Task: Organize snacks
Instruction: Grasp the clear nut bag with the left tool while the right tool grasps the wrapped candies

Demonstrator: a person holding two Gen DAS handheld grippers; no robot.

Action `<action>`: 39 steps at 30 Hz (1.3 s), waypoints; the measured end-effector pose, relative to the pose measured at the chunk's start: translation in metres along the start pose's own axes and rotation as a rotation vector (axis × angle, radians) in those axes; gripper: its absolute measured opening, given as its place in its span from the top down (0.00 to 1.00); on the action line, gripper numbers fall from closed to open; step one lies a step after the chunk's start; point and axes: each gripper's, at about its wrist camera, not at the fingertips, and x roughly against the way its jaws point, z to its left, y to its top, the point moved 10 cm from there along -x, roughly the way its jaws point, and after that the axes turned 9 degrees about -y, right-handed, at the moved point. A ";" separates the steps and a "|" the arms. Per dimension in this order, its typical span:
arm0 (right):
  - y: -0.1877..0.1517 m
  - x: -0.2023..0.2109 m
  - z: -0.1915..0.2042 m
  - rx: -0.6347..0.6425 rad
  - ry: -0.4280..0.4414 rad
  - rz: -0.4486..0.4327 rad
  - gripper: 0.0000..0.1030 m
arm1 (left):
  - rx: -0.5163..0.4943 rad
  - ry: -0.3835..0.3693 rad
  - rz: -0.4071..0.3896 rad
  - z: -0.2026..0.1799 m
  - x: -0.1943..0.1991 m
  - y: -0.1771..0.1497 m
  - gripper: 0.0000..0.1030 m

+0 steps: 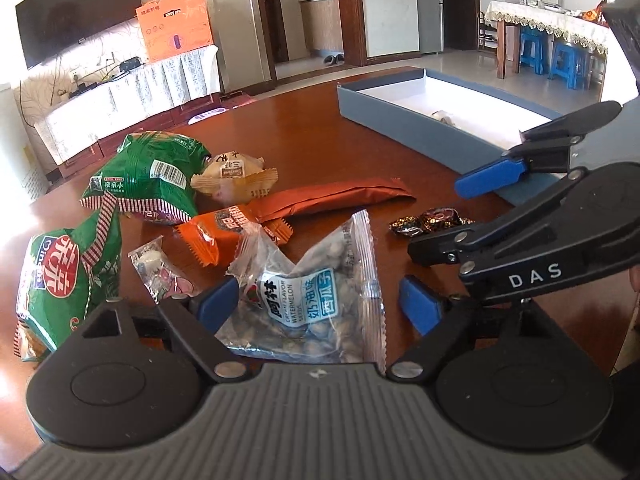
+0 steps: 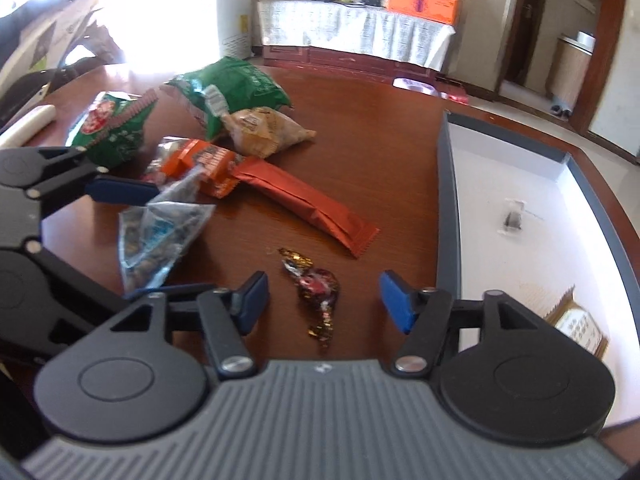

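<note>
My left gripper [image 1: 318, 306] is open around a clear packet of watermelon seeds [image 1: 316, 300] on the brown table; the packet also shows in the right wrist view [image 2: 160, 236]. My right gripper [image 2: 322, 306] is open, with a dark foil candy [image 2: 316, 288] lying between its fingers on the table; the candy also shows in the left wrist view [image 1: 432, 220]. Beyond lie a long red-brown bar [image 1: 340, 196], an orange packet [image 1: 224, 236], two green bags [image 1: 148, 176] [image 1: 68, 280] and a beige wrapped cake [image 1: 232, 178]. A blue-walled box [image 2: 446, 208] stands at the right.
The box [image 1: 400, 120] holds a small wrapped sweet [image 2: 512, 218] and a beige packet [image 2: 580, 328]. A small clear candy packet [image 1: 160, 268] lies by the left finger. The right gripper's body [image 1: 560, 248] is close beside the left one. Room furniture stands beyond the table.
</note>
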 end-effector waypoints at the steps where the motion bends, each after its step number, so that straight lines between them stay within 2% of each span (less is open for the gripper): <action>1: -0.001 0.000 -0.002 -0.009 -0.002 0.003 0.30 | 0.002 -0.001 0.001 0.001 0.000 -0.001 0.11; 5: -0.001 0.002 0.002 -0.007 -0.004 -0.001 0.30 | -0.007 -0.001 0.009 0.002 0.004 -0.004 0.11; 7: 0.000 0.006 0.009 0.018 0.018 -0.010 0.36 | -0.006 -0.005 0.016 0.004 0.007 -0.006 0.11; 8: 0.001 0.007 0.013 0.022 0.032 -0.012 0.45 | -0.009 -0.005 0.015 0.004 0.008 -0.006 0.11; 9: 0.001 0.007 0.015 0.020 0.045 -0.006 0.50 | -0.013 -0.003 0.012 0.003 0.008 -0.006 0.11; 13: 0.000 0.006 0.011 -0.004 0.045 0.010 0.50 | 0.003 -0.017 0.004 0.001 0.004 -0.005 0.11; 15: -0.001 0.008 0.009 -0.003 0.039 0.011 0.75 | 0.009 -0.018 -0.002 0.000 0.003 -0.003 0.15; 18: -0.003 0.009 0.009 -0.004 0.037 0.013 0.74 | 0.002 -0.008 -0.019 0.000 0.004 0.000 0.39; 23: -0.002 0.012 0.009 -0.002 0.033 0.009 0.74 | 0.018 -0.016 -0.029 0.001 0.007 0.001 0.43; 30: 0.009 0.031 -0.003 -0.041 0.011 -0.065 0.75 | 0.023 0.014 -0.041 0.002 0.010 0.002 0.47; 39: 0.019 0.049 -0.009 -0.063 0.024 -0.128 0.75 | 0.031 0.024 -0.064 -0.006 0.008 0.014 0.52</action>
